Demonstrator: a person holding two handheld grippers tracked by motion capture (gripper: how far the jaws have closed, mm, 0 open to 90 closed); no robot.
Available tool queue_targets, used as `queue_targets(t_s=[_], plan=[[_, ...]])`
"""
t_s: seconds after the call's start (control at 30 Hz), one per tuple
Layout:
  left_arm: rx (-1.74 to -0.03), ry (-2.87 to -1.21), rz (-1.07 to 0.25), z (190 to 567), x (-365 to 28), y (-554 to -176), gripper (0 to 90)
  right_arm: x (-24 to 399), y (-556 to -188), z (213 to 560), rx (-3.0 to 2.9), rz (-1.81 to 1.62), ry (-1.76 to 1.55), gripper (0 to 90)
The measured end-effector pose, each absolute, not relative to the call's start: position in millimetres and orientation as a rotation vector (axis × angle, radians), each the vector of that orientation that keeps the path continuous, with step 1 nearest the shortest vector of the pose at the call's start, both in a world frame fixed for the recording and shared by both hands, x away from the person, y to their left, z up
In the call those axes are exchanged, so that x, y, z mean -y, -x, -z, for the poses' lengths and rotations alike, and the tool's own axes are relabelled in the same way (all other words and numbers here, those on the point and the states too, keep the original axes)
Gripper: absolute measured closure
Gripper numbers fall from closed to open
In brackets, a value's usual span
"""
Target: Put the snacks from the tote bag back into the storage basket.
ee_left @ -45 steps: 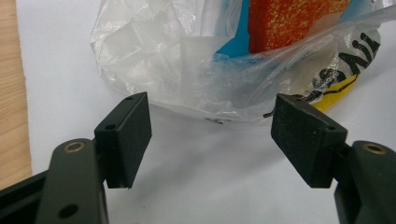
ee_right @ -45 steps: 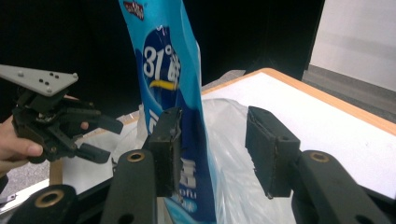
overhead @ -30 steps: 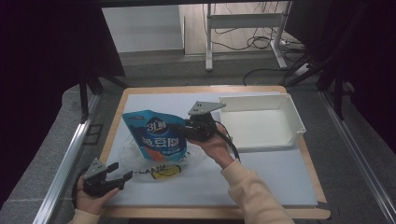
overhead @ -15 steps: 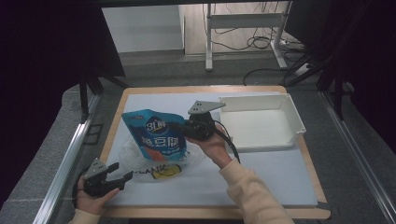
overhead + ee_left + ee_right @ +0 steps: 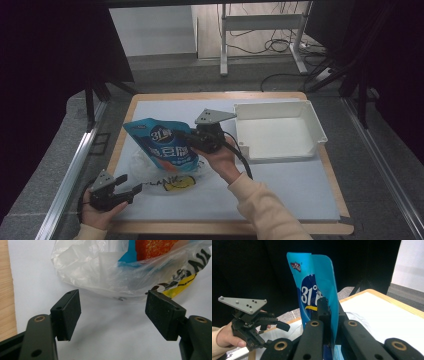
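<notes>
Right tool [image 5: 186,136] clamps blue pouch [image 5: 162,145] upright to lift it from plastic bag [image 5: 165,172]; left tool [image 5: 131,186], jaws apart, waits at 7 o'clock.

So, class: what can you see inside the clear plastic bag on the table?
Through the plastic bag an orange block and something blue show. The crumpled film and the bag's printed lettering cover the rest of its contents.

Right gripper [image 5: 181,136] held above mid-table on an outstretched sleeved forearm, jaws just closing to a tight pinch, while left gripper [image 5: 131,186] sits low at the near left edge, jaws spread wide.
</notes>
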State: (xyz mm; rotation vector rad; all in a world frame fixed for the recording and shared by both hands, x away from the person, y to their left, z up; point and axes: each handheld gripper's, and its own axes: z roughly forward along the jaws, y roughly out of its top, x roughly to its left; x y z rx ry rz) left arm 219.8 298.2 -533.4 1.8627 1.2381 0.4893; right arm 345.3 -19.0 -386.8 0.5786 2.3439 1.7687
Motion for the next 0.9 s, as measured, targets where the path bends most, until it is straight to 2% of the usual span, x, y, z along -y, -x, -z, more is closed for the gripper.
queue_targets(t_s=[0.37,0.9], plan=[[-1.239,-1.861,-0.485,534,-297,-220,29.1,18,-342,370,-2.292,-1.793,-0.556,89.1],[-1.242,-1.859,-0.485,534,-299,-220,29.0,18,-337,327,-2.201,-1.859,-0.508,89.2]])
